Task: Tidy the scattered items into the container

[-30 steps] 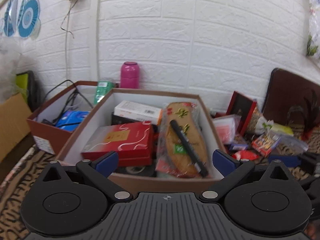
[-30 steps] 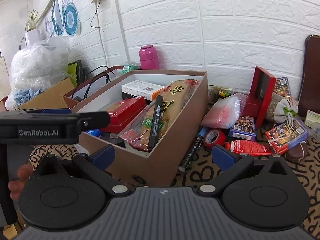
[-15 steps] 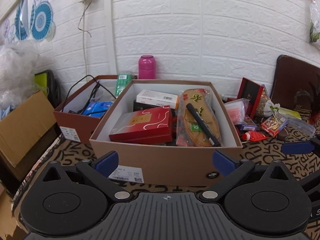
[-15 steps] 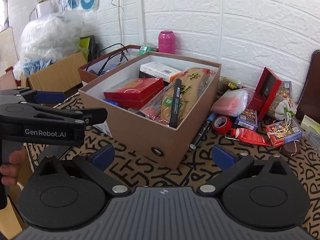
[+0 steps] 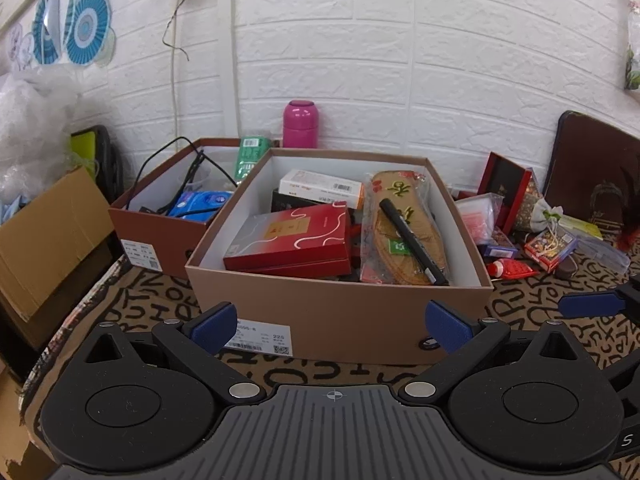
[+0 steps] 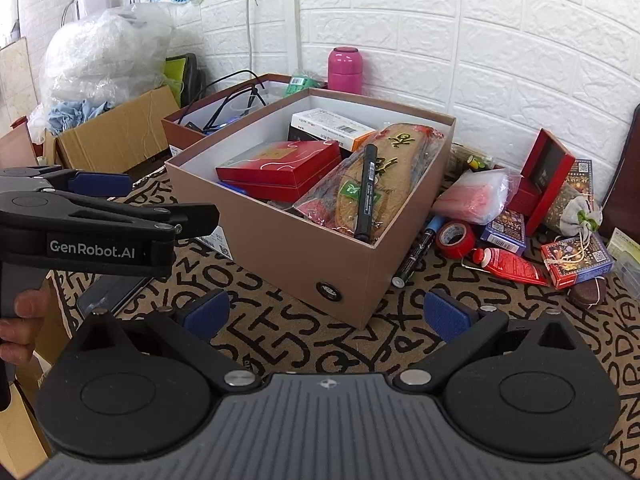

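The brown shoebox holds a red flat box, a white carton, a bagged insole and a black marker. My left gripper is open and empty, in front of the box. My right gripper is open and empty, facing the box corner. Scattered right of the box lie a blue-capped marker, a red tape roll, a red tube, a pink bag and card packs.
A second, reddish box with cables stands to the left, a pink bottle against the wall. A cardboard carton and plastic bags sit at far left. An open red case and a pouch stand at right.
Both grippers have pulled back and away from the shoebox, which now looks smaller and farther off. Both stay open and empty. The items in the box have not moved.
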Motion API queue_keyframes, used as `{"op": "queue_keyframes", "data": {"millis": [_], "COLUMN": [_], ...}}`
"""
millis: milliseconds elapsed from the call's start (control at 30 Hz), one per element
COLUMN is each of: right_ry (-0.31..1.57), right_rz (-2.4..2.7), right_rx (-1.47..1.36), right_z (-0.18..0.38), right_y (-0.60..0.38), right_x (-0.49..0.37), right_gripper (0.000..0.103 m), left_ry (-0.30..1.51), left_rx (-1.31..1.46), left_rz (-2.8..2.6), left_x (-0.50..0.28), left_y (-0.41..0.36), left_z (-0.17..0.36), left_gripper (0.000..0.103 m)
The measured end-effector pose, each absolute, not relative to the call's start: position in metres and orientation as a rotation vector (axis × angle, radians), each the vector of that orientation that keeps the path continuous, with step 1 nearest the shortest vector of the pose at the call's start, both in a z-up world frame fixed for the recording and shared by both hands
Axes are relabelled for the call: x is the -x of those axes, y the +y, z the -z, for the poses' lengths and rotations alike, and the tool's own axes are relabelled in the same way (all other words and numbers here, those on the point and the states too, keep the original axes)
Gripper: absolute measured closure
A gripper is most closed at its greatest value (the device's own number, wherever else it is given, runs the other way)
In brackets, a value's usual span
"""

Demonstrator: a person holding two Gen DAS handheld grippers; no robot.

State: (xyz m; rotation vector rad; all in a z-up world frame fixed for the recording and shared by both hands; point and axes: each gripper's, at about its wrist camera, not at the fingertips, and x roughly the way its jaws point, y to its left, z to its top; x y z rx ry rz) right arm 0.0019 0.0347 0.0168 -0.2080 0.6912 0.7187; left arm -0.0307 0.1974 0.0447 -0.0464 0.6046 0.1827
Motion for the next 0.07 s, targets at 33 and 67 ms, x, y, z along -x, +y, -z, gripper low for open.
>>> {"op": "queue_keyframes", "data": {"millis": [33, 67], "right_ry": [0.693, 0.695], "right_rz": [-0.72, -0.721], "right_rx": [0.208, 0.209], "right_z": [-0.0162, -0.0158], "right_y": [0.0351, 0.0354], "right_x": [-0.0021, -0.0024], "right_gripper": [0.0, 0.0], "left_ry": [0.607, 0.608], "left_rx": [0.05, 0.052], "left_rz": [-0.182, -0.181], "left_x": [0.03, 0.0296], "left_y": [0.1977, 0.1977], "left_z": [-0.0444, -0.0441], "left_gripper": [0.0, 0.0]}}
